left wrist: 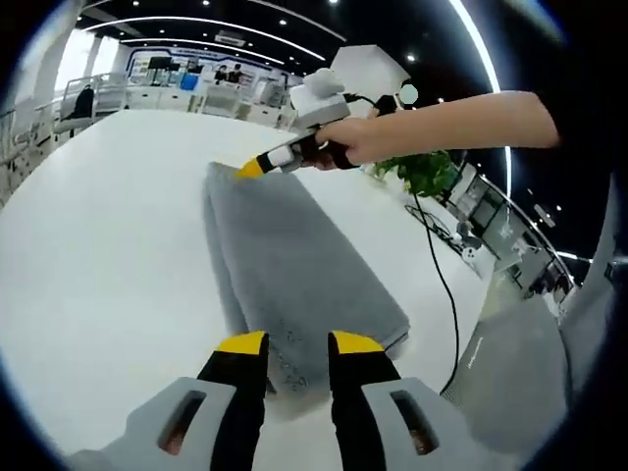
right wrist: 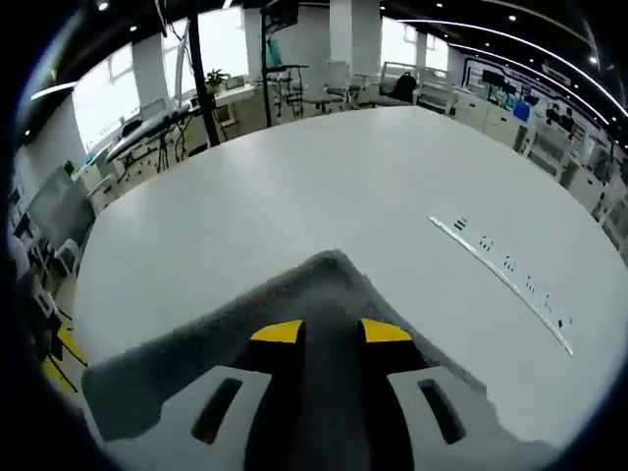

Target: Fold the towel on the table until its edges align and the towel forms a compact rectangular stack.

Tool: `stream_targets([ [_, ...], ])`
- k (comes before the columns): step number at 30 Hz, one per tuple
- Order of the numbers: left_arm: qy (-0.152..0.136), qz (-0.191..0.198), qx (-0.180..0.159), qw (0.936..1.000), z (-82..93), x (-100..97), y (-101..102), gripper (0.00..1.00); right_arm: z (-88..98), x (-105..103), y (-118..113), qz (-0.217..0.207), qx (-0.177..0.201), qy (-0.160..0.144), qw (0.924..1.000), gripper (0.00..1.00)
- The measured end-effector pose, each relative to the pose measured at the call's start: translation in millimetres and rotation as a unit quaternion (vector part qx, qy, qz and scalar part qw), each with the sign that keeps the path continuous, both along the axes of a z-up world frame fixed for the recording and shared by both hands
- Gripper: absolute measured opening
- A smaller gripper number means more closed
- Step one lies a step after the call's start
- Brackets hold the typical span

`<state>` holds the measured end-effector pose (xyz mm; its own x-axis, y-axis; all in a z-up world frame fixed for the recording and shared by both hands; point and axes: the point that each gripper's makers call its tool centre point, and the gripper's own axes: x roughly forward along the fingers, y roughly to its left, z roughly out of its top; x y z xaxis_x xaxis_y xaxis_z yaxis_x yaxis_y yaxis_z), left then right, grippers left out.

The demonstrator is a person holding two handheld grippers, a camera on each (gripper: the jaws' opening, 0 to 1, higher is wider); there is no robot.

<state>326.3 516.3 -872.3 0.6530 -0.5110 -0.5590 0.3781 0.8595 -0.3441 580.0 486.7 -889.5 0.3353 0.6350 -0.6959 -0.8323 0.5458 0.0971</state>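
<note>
White table (right wrist: pixel 294 196) under grey towel (left wrist: pixel 294 265), office behind.

A dark ceiling with curved light strips (left wrist: pixel 226 22), desks (right wrist: pixel 157 123) and bright windows (right wrist: pixel 221 39) beyond.

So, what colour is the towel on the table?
The towel is plain grey, without any pattern. It shows best in the left gripper view, lying folded on the white table.

Open-plan lab or office hall
Workstations (right wrist: pixel 549 108) lined the walls; ceiling strip lights (left wrist: pixel 226 25); potted plant (left wrist: pixel 427 172); large white table (right wrist: pixel 324 186).
</note>
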Motion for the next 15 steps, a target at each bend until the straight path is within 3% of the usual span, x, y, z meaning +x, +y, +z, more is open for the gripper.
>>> stream_targets([
  [2, 0.002, 0.000, 0.003, 1.0000, -2.8, 6.3, 3.1, 0.25, 1.0, -5.0, -5.0, -0.018, 0.011, 0.011, 0.9997, 0.22],
  [11, 0.002, -0.005, 0.015, 0.9999, -6.6, 35.2, 10.2, 0.27, 0.0, -21.2, -44.2, -0.043, 0.013, 0.011, 0.9989, 0.31],
  [15, 0.005, -0.005, 0.017, 0.9998, -10.5, 47.0, 9.4, 0.29, -6.6, -34.6, -59.9, -0.072, 0.015, 0.035, 0.9967, 0.31],
])
